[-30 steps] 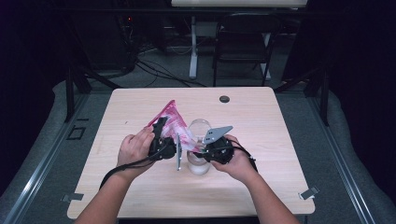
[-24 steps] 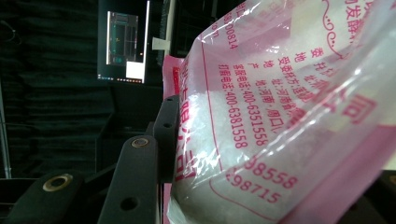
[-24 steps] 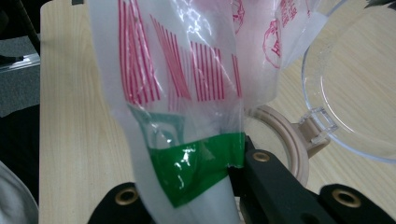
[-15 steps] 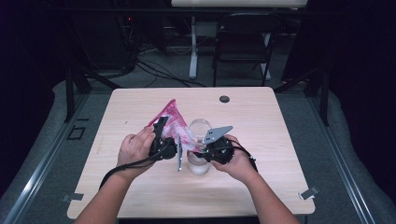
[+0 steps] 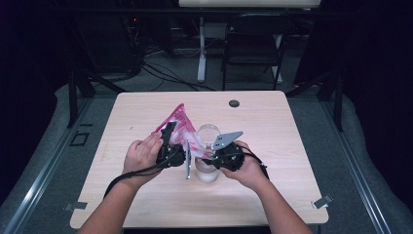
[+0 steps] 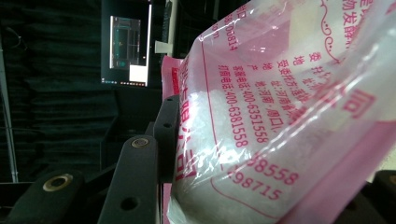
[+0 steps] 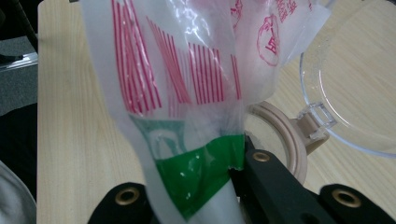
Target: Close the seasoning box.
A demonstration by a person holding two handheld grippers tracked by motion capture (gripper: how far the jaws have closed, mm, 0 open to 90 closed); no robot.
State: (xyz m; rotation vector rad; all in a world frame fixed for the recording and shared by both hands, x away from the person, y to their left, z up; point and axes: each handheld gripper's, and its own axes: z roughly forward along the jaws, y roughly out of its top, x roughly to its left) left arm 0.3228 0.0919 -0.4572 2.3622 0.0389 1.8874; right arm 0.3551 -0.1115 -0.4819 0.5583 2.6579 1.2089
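- My desk [image 5: 146,204], pale wood grain, stands on a grey floor [image 5: 370,161].
- A small dark round disc [image 5: 234,103] lies near the desk's far edge.
- Beyond it I see a dark folding chair [image 5: 253,48] and tangled cables [image 5: 160,73].
- A lit monitor [image 6: 127,51] glows in the dark background.
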